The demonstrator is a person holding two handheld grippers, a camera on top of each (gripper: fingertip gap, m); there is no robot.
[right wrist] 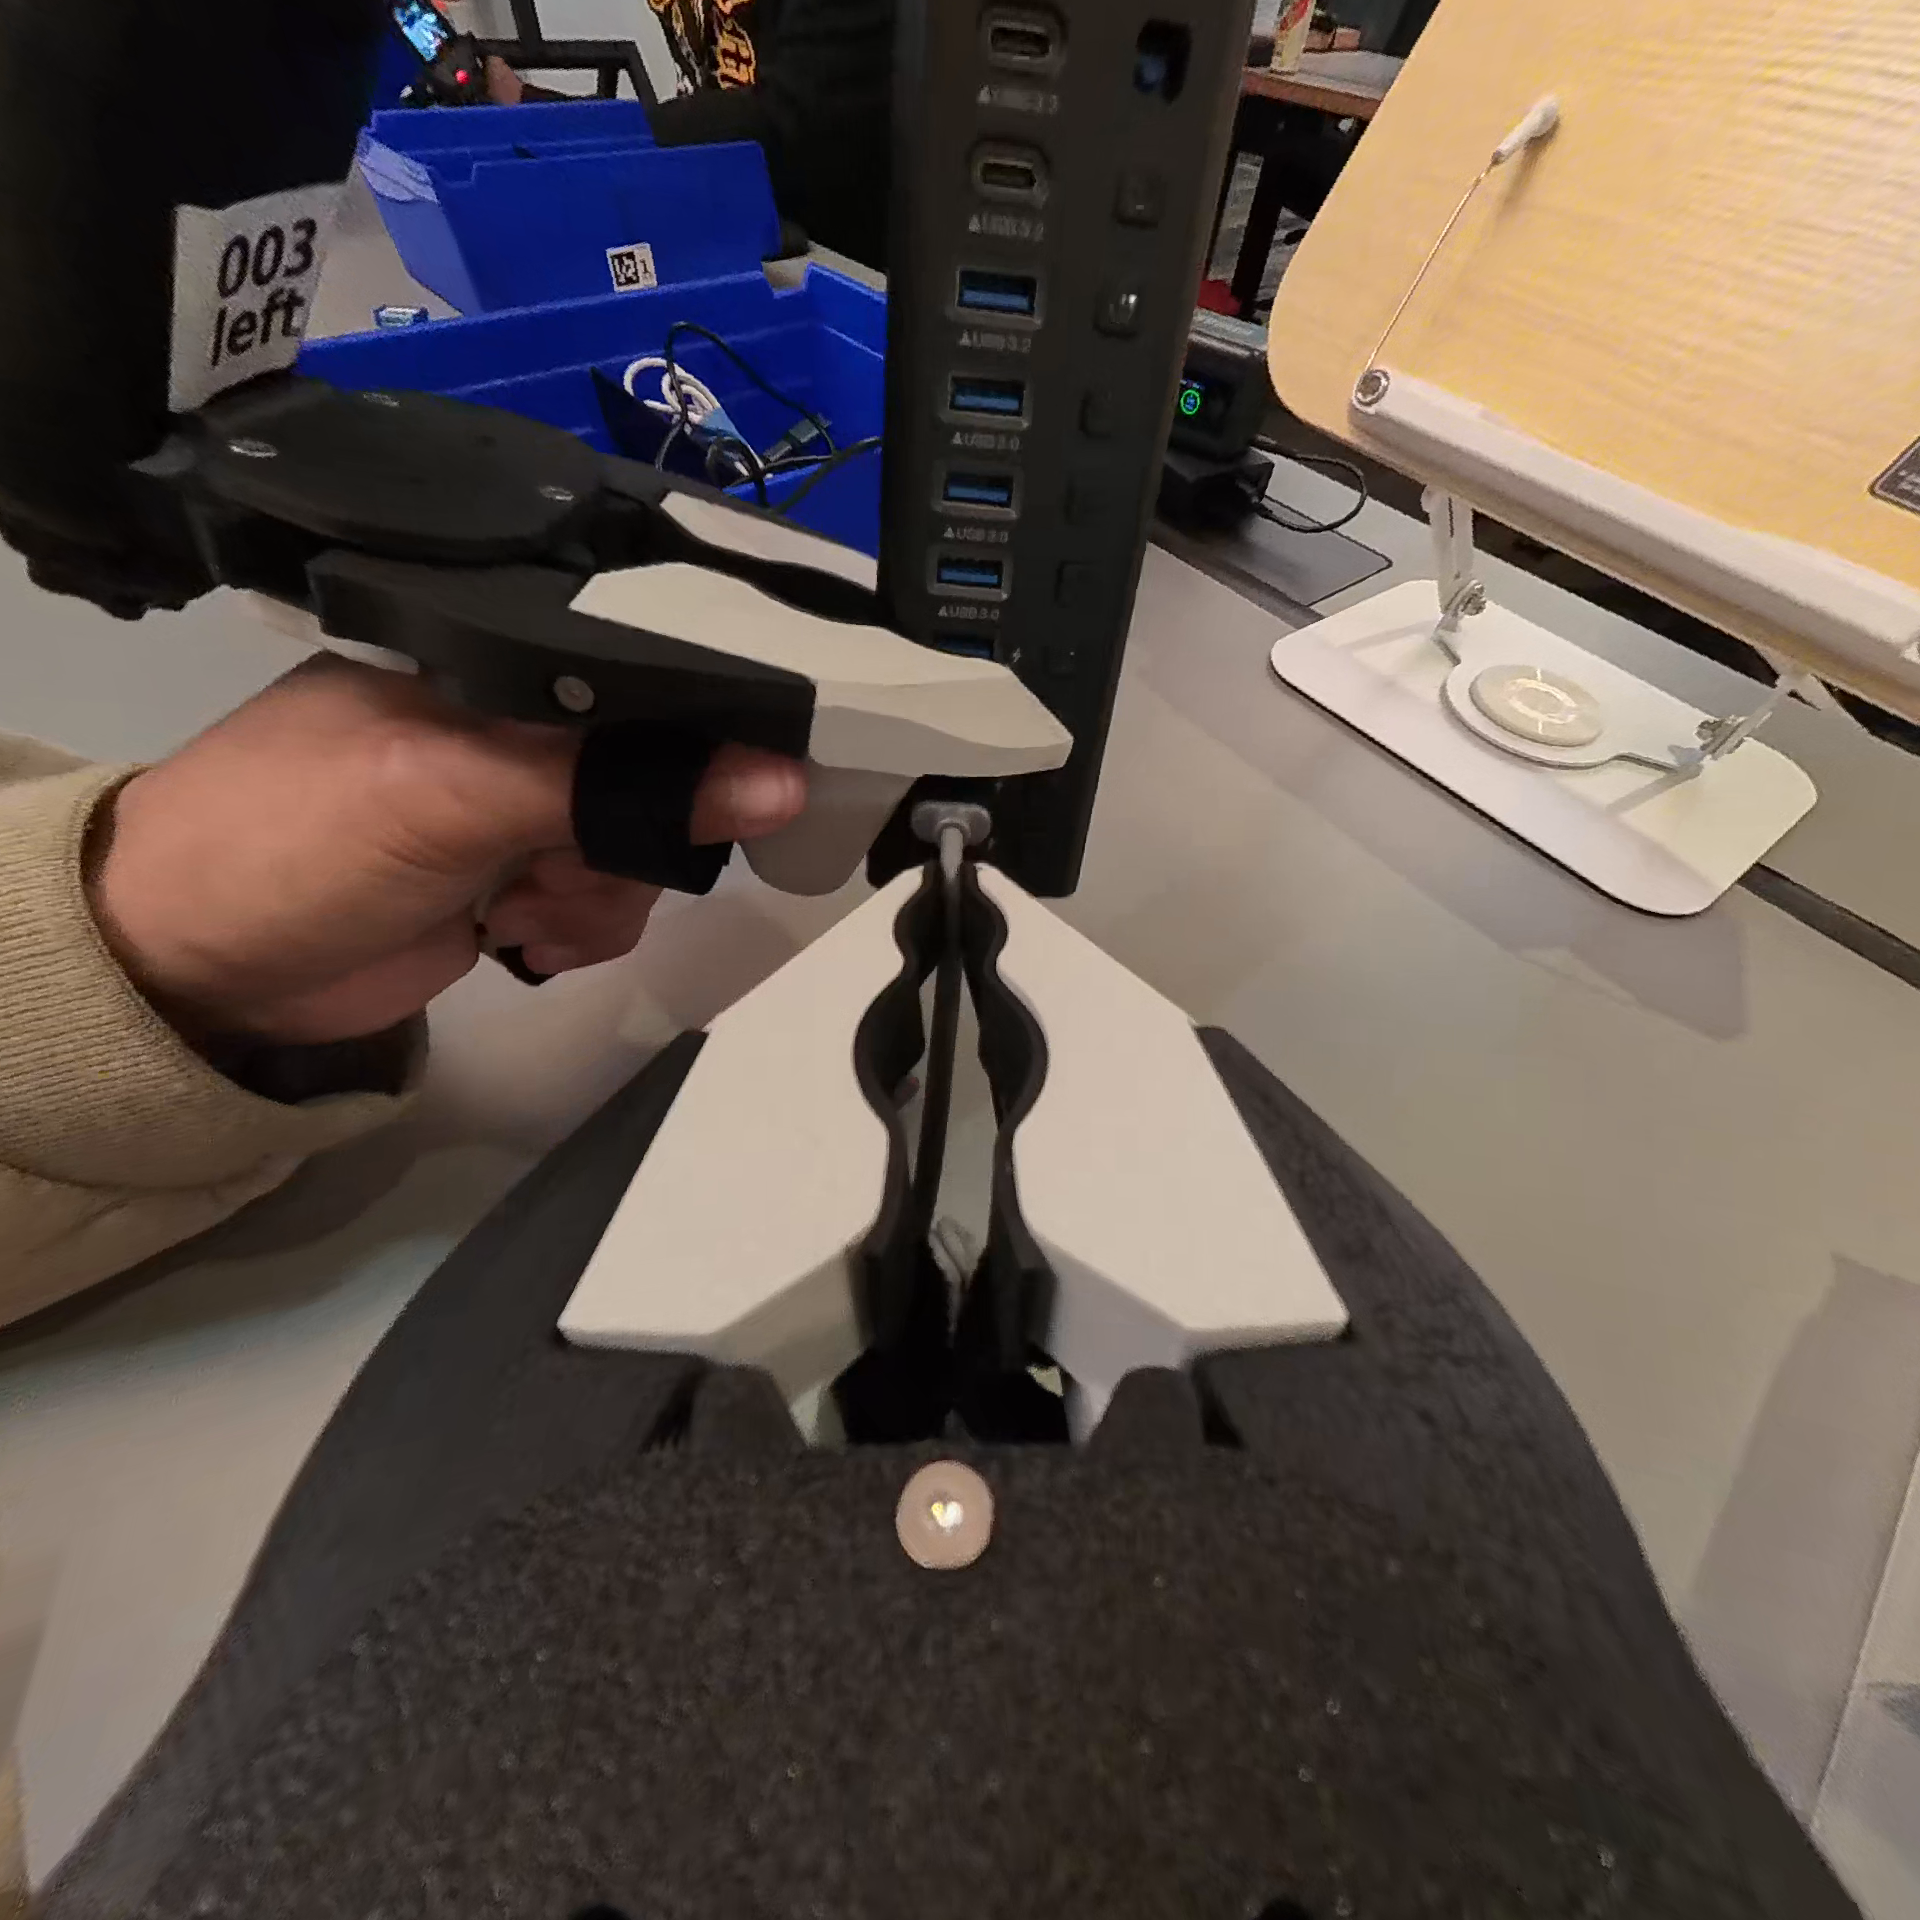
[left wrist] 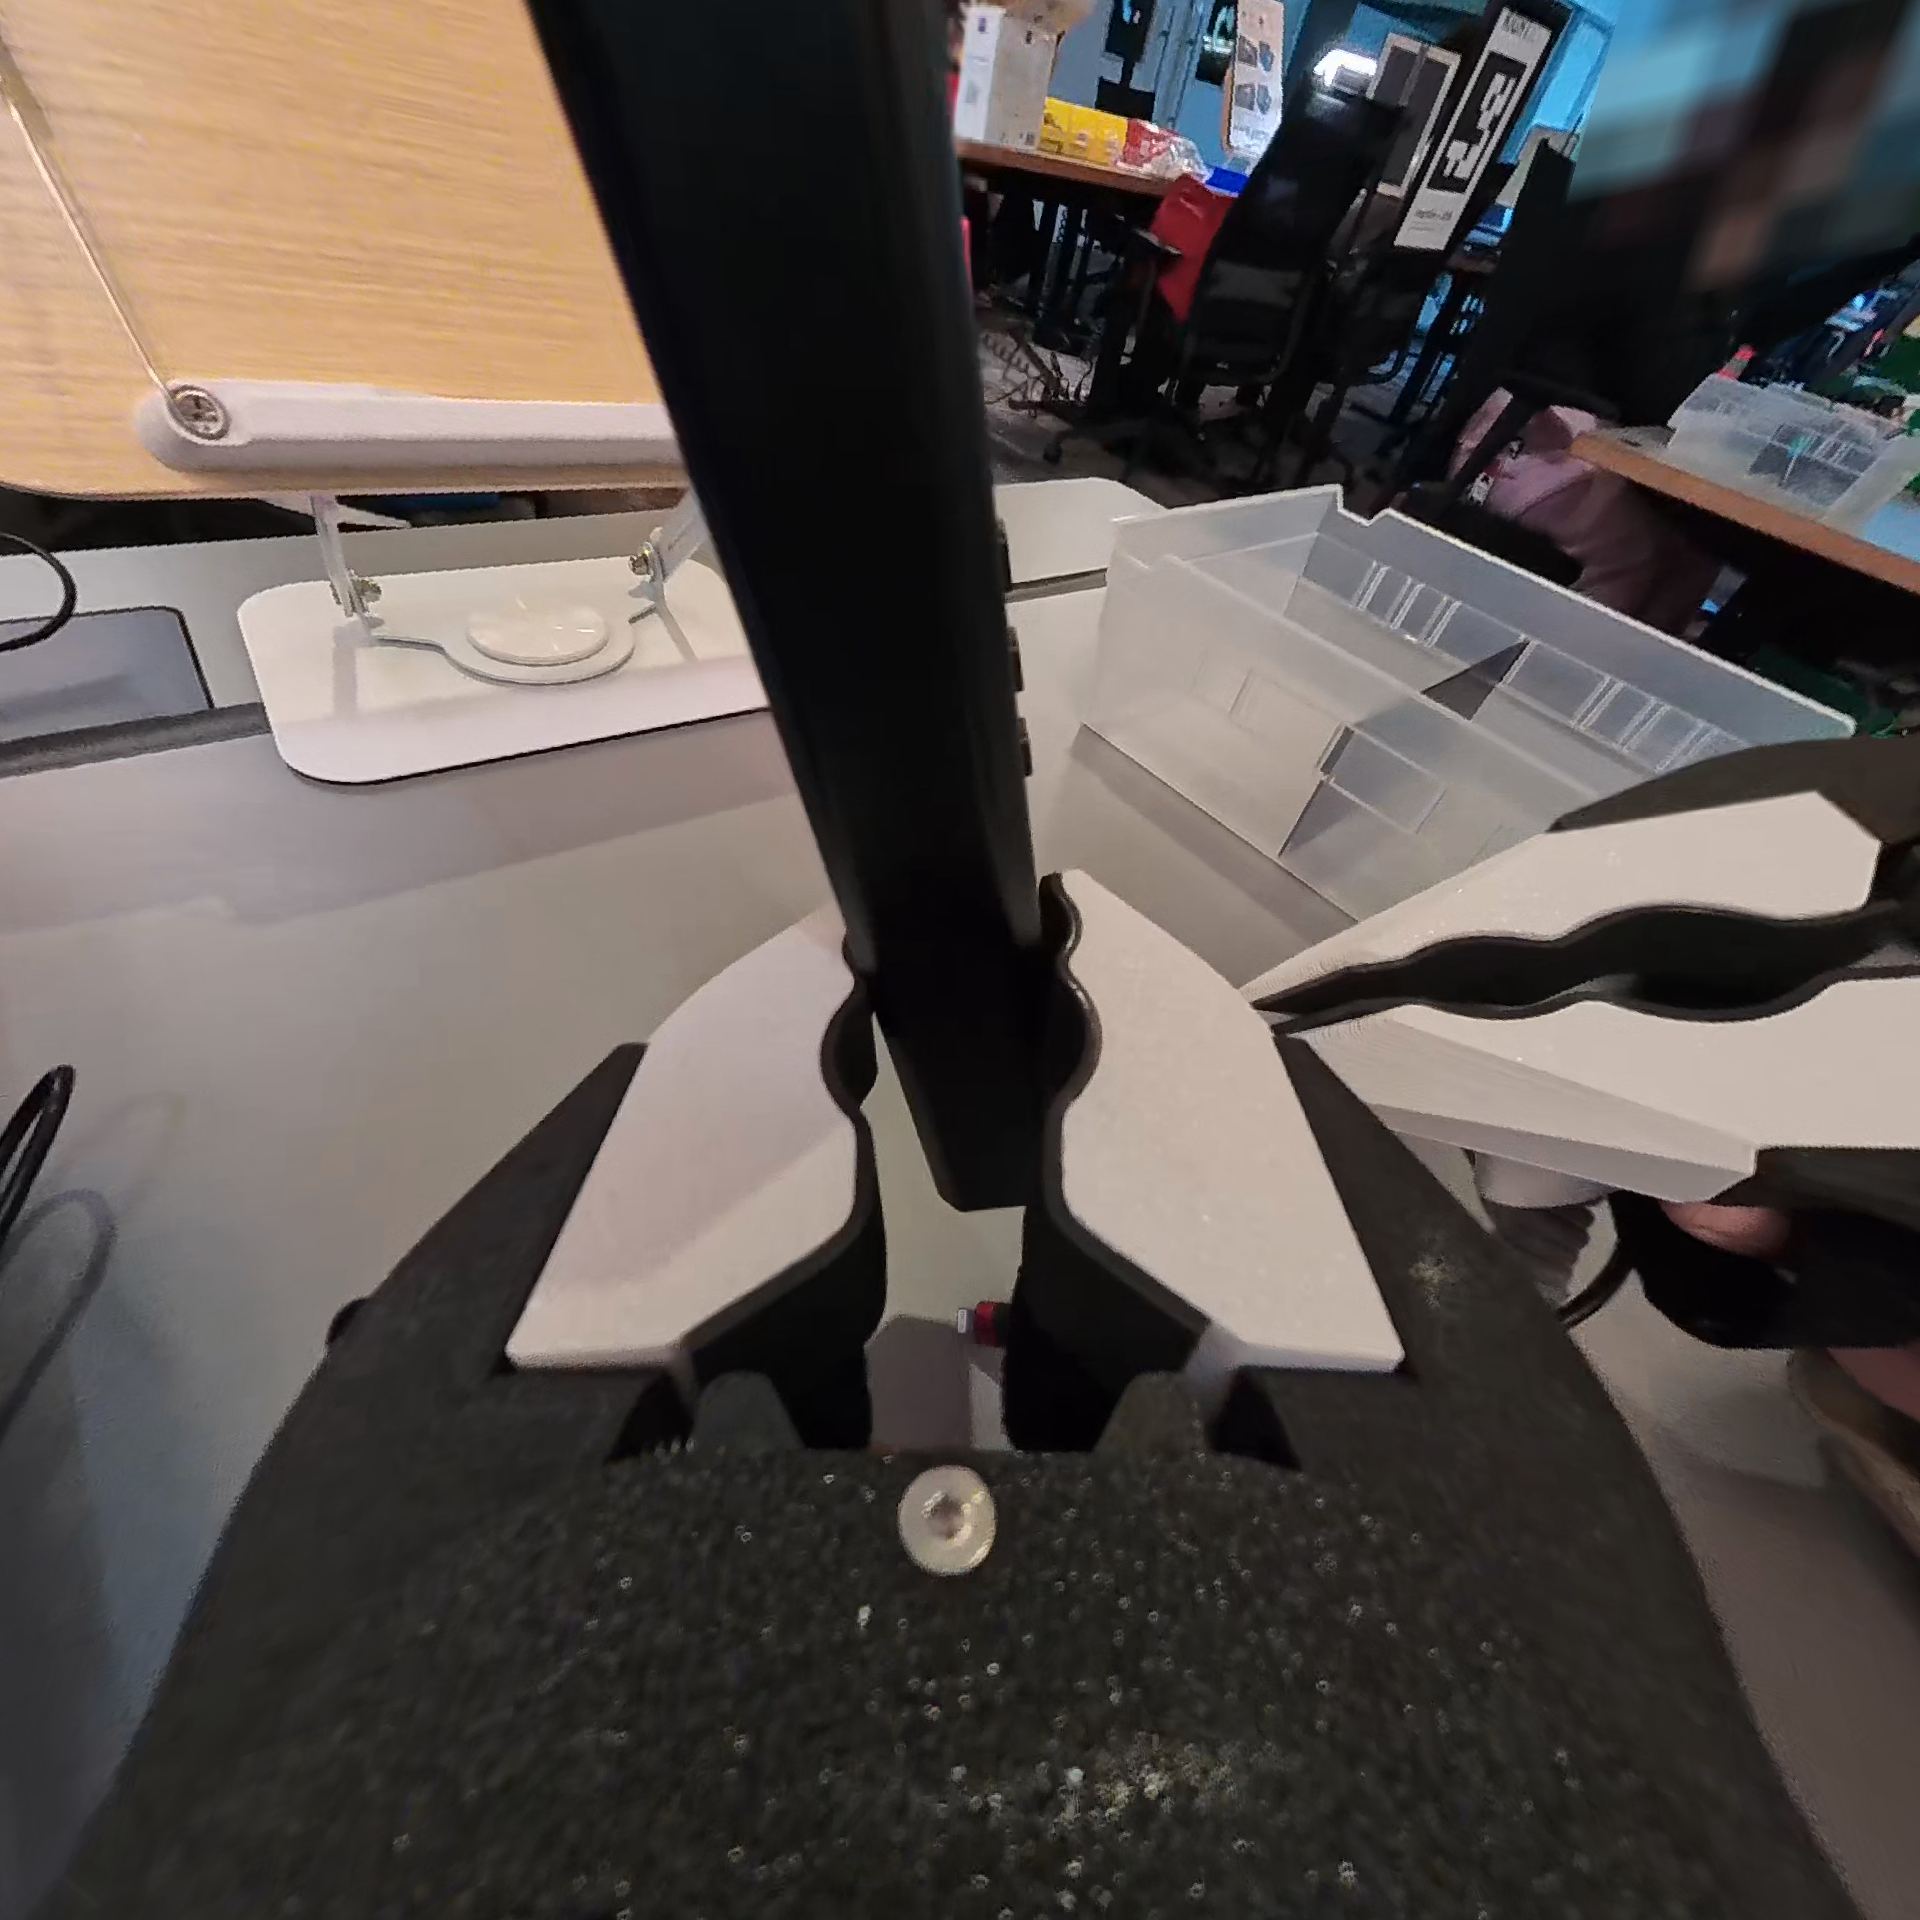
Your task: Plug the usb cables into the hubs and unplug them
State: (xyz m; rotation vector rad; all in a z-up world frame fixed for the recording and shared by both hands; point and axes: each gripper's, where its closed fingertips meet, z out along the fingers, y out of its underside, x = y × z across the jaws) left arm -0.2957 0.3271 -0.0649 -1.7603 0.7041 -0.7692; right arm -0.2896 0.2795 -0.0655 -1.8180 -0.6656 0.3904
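A: Eyes on the hub [right wrist: 1049, 416], a tall black strip stood on end over the grey worktop [right wrist: 1455, 1143], its row of blue ports facing the right camera. At its bottom end a grey plug [right wrist: 951, 821] sits at the lowest socket, and whether it is fully home I cannot tell.

B: And its cable [right wrist: 935, 1039] runs straight down between the fingers of the right hand-held gripper [right wrist: 951, 914], which are pinched together on the cord just below the plug.

A: That's my worry. It's holding cord, not plug body. A pull from there could strain the cable or slip along it, and a push would simply buckle it.

B: The left hand-held gripper [left wrist: 961, 971] is the anchor, clamped across the hub's narrow body [left wrist: 831, 520] near its lower end. It holds the hub low with all that length standing above, so I'd judge a sideways tug could make the hub pivot in the pads.

A: Poses, then. From the right view the left tool comes in level from the side, the person's hand [right wrist: 343, 852] wrapped under it, a finger through the trigger loop, beige sleeve behind.

B: The right tool points along the worktop at the hub's foot. Around them: blue bins [right wrist: 582, 239] with spare leads, a clear organiser tray [left wrist: 1403, 675], and a wooden book stand [right wrist: 1610, 291].
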